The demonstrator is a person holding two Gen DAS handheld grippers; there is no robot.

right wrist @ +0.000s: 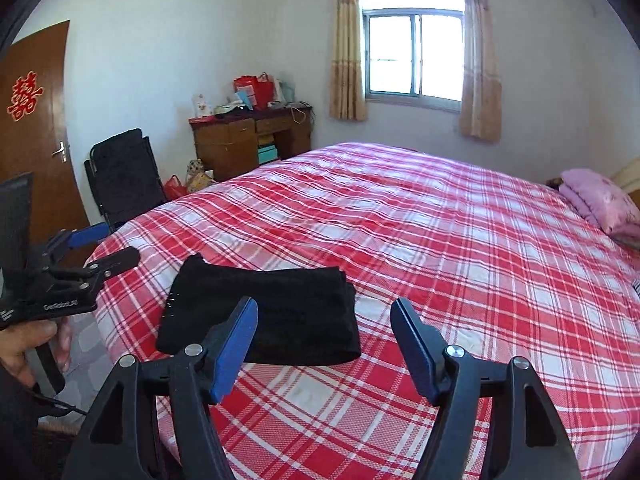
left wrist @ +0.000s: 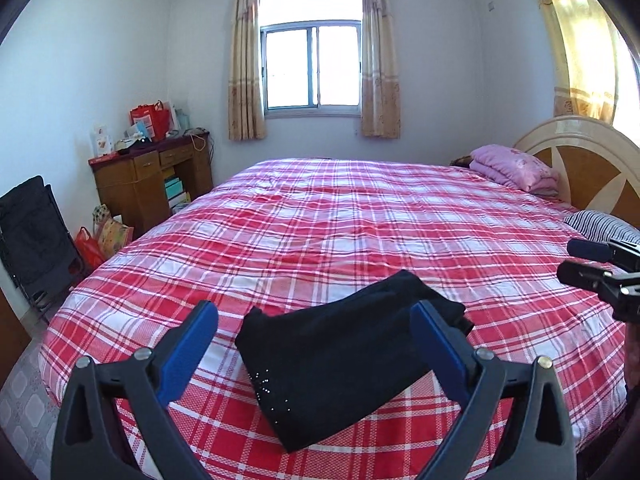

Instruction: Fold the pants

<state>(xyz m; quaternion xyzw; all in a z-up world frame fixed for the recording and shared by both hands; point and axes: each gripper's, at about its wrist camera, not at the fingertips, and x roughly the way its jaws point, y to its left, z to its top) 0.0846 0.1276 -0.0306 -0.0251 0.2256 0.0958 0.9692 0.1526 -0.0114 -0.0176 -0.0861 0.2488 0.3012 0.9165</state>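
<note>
Since the black pants [left wrist: 340, 356] lie as a compact folded bundle near the foot edge of the red plaid bedspread [left wrist: 360, 220], folding looks finished; left gripper [left wrist: 316, 332] and right gripper [right wrist: 324, 324] hover above, jaws wide, holding nothing, probably clear of the cloth to avoid disturbing it.

Before me the bed [left wrist: 360, 216] wears a red plaid sheet; on it lie folded black pants [left wrist: 336, 356], a pink quilt [left wrist: 516, 168] and a striped pillow [left wrist: 600, 224].

Black pants [left wrist: 336, 360], red-white plaid bedspread [left wrist: 360, 216]
</note>
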